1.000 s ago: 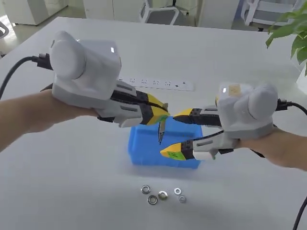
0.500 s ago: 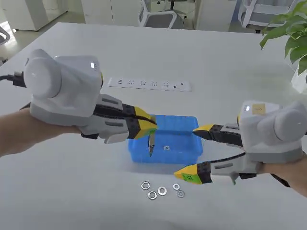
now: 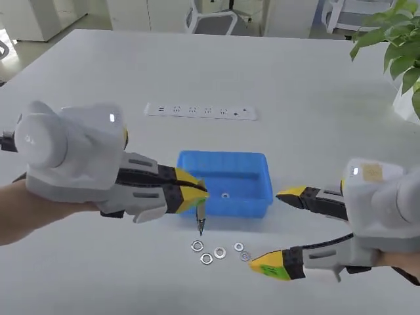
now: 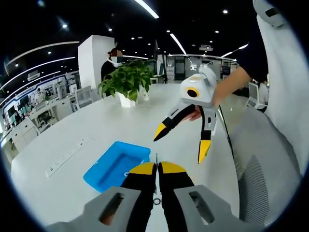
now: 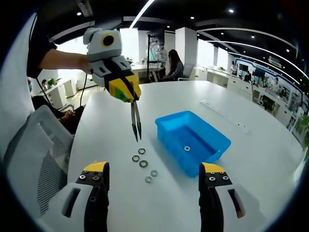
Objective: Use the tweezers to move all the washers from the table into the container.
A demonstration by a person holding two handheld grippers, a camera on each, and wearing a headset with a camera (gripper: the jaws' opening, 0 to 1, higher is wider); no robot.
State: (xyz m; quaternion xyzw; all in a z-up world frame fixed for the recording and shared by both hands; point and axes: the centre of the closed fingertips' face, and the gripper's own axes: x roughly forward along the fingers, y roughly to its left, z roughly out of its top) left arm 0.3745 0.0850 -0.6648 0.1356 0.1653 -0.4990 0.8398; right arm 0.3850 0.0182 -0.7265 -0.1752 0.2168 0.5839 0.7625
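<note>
Several metal washers (image 3: 218, 252) lie on the white table just in front of a blue container (image 3: 223, 161), and one washer (image 3: 225, 195) lies inside it. My left gripper (image 3: 199, 193) is shut on the tweezers (image 3: 200, 222), which point down with their tips just above the leftmost washers. My right gripper (image 3: 277, 231) stands open and empty to the right of the washers. In the right gripper view the tweezers (image 5: 136, 121) hang from the left gripper (image 5: 126, 94) over the washers (image 5: 143, 163), beside the container (image 5: 174, 150). The left gripper view has the container (image 4: 116, 164) and the right gripper (image 4: 181, 147).
A white power strip (image 3: 200, 111) lies behind the container. A potted plant (image 3: 394, 39) stands at the table's far right corner. Office chairs stand beyond the far edge. People sit in the background of the right gripper view.
My left gripper has carried the tweezers from over the container to just above the washers in front of it. My right gripper has drawn back to the right, still open.
</note>
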